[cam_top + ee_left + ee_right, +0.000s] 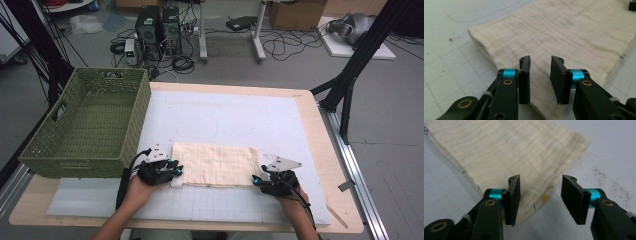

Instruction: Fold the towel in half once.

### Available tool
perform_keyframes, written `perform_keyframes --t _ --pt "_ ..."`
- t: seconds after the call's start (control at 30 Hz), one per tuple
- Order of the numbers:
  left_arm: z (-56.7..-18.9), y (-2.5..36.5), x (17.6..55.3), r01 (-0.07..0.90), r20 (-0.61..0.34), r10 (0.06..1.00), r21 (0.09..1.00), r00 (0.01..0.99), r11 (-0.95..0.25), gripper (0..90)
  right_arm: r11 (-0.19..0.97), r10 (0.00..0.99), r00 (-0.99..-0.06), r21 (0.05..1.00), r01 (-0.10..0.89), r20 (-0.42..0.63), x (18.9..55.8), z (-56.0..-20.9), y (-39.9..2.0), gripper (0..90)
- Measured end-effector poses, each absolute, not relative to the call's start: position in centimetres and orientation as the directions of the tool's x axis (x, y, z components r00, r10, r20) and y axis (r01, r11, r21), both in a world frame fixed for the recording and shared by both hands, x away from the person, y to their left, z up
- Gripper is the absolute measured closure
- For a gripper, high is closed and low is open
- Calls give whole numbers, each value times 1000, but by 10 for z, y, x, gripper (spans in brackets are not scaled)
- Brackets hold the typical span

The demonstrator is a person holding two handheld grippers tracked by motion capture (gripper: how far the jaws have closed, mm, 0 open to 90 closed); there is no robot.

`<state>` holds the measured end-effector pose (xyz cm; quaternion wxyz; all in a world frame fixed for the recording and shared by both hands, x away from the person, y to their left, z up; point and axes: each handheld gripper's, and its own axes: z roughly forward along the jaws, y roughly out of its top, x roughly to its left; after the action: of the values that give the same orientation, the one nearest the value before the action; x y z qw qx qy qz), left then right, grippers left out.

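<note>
your hands sit at the near edge, each at a near corner of the folded cream cloth (216,164). left gripper (172,167) has its jaws parted narrowly over the cloth's near left corner, nothing clamped; right gripper (258,180) stands wider, straddling the near right corner, also empty. judging by this, the step is taking both corners: slide one jaw under all layers at each side before closing, and close both together so the fold lifts evenly. the cloth lies on a white gridded mat (235,115) on a wooden table (327,150); a green woven basket (87,122) stands at the left. cables and computer towers (157,30) crowd the floor beyond.
</note>
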<state>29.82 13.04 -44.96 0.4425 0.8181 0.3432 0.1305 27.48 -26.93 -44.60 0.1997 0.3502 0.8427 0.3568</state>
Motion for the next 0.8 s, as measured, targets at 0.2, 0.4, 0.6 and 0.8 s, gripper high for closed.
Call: perform_keyframes --t 0.2,0.4,0.6,0.8 --pt "-450 133 289 436 -73 663 806 745 -401 678 474 745 -664 753 456 -68 267 -447 -281 461" --pt "-449 140 289 448 -105 671 817 734 -363 664 453 755 -653 768 453 -60 261 -442 -284 380" --pt "-444 156 292 373 -160 661 907 734 -195 544 359 793 -608 832 423 -33 259 -432 -294 294" --pt "-441 160 291 252 -95 659 956 746 -148 481 329 815 -578 852 406 -39 258 -428 -298 228"
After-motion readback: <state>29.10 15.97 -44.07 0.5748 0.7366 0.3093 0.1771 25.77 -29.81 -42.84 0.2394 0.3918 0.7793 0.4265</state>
